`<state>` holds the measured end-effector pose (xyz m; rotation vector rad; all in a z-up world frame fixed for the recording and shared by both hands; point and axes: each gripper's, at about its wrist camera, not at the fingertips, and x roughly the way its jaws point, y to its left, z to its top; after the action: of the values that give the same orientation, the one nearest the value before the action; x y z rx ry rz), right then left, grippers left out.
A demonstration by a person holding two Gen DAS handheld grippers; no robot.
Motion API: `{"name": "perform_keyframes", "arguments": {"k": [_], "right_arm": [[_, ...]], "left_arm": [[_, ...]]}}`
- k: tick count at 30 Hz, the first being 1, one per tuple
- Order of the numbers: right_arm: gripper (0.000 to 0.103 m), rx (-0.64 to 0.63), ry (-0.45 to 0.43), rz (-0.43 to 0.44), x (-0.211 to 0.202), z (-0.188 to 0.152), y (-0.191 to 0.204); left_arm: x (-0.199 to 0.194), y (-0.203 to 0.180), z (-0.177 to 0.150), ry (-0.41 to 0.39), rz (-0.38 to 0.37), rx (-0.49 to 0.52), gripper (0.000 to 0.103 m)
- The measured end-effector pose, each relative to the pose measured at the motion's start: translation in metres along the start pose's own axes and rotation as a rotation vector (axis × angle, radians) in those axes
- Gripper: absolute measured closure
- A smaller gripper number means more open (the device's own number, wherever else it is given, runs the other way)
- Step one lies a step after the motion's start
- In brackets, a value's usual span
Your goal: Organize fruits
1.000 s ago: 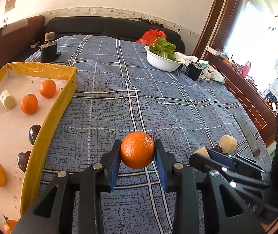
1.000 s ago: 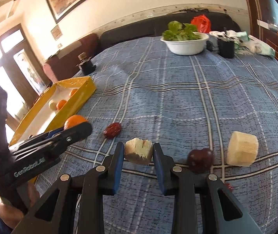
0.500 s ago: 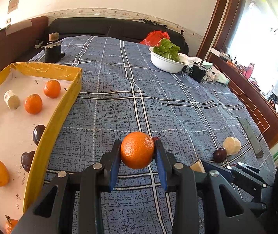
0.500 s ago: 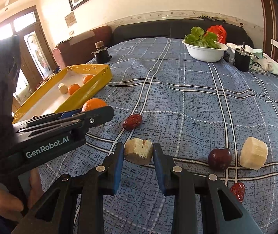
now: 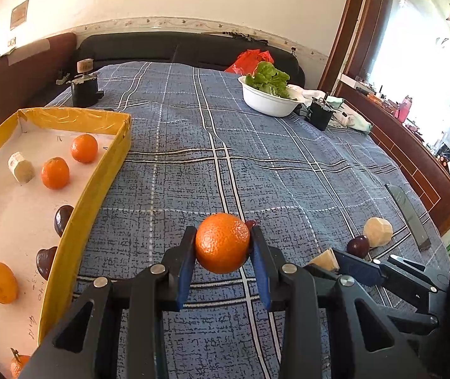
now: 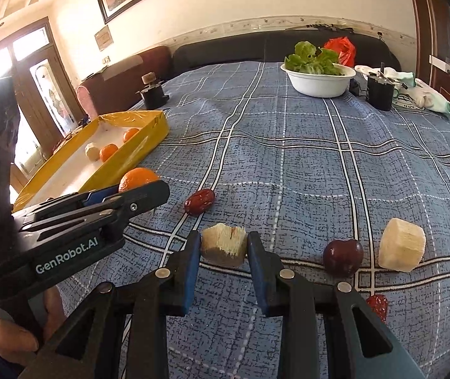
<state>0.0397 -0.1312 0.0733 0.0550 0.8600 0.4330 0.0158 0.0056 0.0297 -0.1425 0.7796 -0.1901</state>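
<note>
Left claw (image 5: 221,246) clamped on an orange (image 5: 222,242); right claw (image 6: 223,248) clamped on a pale fruit chunk (image 6: 224,244) (date (image 6: 199,201) just beyond, plum (image 6: 342,257) to its right).

The tray (image 5: 76,230) sat at the left edge of the surface (image 5: 256,164), with oranges (image 5: 55,172), plums (image 5: 63,219) and a cane piece (image 5: 21,168) in it. The left claw (image 5: 222,246) held an orange (image 5: 222,242) just right of the tray; the right claw (image 6: 224,246) held a cane chunk (image 6: 224,244) further right. A date (image 6: 199,201) lay between them. A plum (image 6: 342,256) and another cane piece (image 6: 401,244) lay right of the chunk, and a bowl (image 5: 267,101) stood at the far right.
</note>
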Motion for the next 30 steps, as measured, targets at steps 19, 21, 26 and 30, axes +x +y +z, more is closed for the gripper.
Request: {"name": "perform_keyframes", "arguments": {"k": [19,21,26,30], "right_arm": [[0.070,0.011,-0.004,-0.006,0.0001,0.0001,-0.0032],[0.070,0.011,-0.006,-0.006,-0.0001,0.0001,-0.0031],[0.070,0.011,-0.008,-0.006,-0.0003,0.0003,-0.0032],[0.070,0.011,-0.008,-0.006,-0.0002,0.0002,-0.0033]], "left_arm": [[-0.0021,-0.0035,-0.0005,-0.012,0.013,0.018,0.071],[-0.0025,-0.0035,-0.0007,-0.013,0.013,0.019,0.071],[-0.0028,-0.0035,-0.0009,-0.014,0.015,0.019,0.071],[-0.0040,-0.0038,-0.0010,-0.017,0.018,0.022,0.071]]}}
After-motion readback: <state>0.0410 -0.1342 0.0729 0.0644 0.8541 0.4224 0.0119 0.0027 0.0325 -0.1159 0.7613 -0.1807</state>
